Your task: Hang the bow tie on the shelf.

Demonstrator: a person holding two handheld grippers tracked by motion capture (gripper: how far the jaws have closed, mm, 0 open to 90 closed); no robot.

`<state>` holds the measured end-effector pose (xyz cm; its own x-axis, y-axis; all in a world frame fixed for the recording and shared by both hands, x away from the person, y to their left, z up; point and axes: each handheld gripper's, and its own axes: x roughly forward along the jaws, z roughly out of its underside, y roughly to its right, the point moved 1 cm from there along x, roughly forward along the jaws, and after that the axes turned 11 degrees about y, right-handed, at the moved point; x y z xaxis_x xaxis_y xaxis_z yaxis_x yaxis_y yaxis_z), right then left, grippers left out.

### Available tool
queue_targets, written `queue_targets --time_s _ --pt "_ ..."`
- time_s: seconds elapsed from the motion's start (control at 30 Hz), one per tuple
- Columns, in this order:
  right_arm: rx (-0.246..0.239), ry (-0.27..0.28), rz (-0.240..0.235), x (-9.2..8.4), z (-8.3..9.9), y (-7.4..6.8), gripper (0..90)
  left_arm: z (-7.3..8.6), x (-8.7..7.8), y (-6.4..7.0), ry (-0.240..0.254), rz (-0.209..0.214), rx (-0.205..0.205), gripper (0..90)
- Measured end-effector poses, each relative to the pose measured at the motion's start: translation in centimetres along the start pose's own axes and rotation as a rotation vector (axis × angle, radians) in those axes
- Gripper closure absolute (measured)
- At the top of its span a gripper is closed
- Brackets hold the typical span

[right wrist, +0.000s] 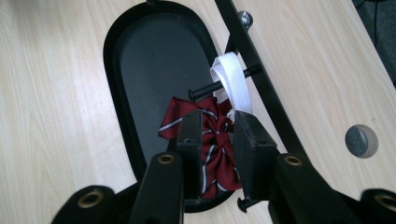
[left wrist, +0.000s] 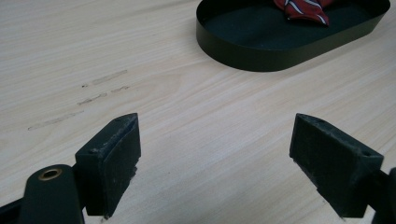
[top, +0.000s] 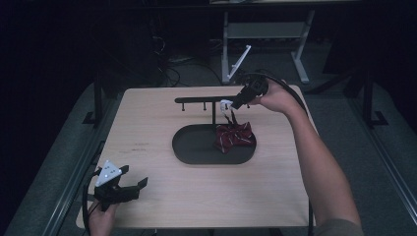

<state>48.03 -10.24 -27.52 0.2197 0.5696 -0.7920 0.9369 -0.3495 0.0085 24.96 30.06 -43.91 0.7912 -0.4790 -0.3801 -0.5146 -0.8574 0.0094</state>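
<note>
A dark red bow tie (top: 235,136) with white stripes hangs by a white strap (top: 225,104) from a peg of a black stand (top: 196,100); its lower part rests in the stand's oval tray (top: 192,147). My right gripper (top: 231,104) is at the strap by the peg. In the right gripper view the strap (right wrist: 231,77) loops over the peg (right wrist: 205,91), and the jaws of the right gripper (right wrist: 217,119) stand slightly apart with the bow tie (right wrist: 173,116) seen beyond the gap. My left gripper (top: 134,175) rests open at the near left corner; nothing lies between the jaws of the left gripper (left wrist: 217,135).
The wooden table (top: 147,128) has faint scuff marks (left wrist: 100,81) left of the tray (left wrist: 261,56). A round grey cable hole (right wrist: 361,141) sits in the top near the stand. A desk frame (top: 265,29) and cables stand on the floor beyond the far edge.
</note>
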Motion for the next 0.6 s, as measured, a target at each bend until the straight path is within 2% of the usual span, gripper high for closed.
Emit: queue_targets --time_s 0.1,0.2,0.6 --pt "0.002 -0.006 0.003 -0.15 0.1 -0.18 69.4 -0.01 0.08 0.12 -0.001 0.001 -0.002 16.1" --pt "-0.009 0.012 0.007 -0.33 0.09 -0.4 68.3 -0.02 0.12 0.17 -0.004 0.004 0.001 16.1" --pt "0.003 0.042 -0.001 -0.82 0.8 -0.89 63.6 -0.01 0.08 0.2 -0.006 0.004 0.007 16.1"
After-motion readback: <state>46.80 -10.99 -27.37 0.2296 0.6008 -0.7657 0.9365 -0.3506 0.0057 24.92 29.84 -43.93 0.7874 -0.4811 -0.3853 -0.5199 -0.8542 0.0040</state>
